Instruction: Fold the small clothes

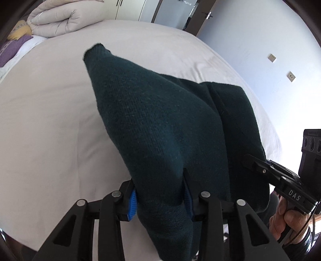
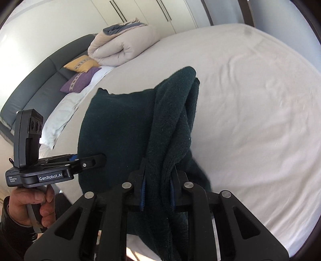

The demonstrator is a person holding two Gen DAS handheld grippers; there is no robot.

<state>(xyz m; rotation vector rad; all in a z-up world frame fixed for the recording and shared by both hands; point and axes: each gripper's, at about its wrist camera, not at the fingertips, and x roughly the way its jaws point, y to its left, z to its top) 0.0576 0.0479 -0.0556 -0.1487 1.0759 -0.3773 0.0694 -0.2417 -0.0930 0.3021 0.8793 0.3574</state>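
A dark green knitted sweater (image 1: 160,124) hangs lifted above the pale bed sheet (image 1: 46,112). My left gripper (image 1: 160,192) is shut on its near left edge, cloth bunched between the blue pads. My right gripper (image 2: 157,188) is shut on the sweater (image 2: 118,128) at its other near edge, with thick folds rising between the fingers. The right gripper shows in the left wrist view (image 1: 248,161) touching the cloth's right side. The left gripper shows in the right wrist view (image 2: 100,158) at the cloth's left side. The sweater's far part drapes toward the bed.
A rolled beige duvet (image 2: 122,46) lies at the bed's far corner, with a yellow cushion (image 2: 82,64) and a purple cushion (image 2: 80,80) beside it. A dark headboard (image 2: 40,80) runs along the left. White wardrobe doors (image 2: 140,14) stand behind.
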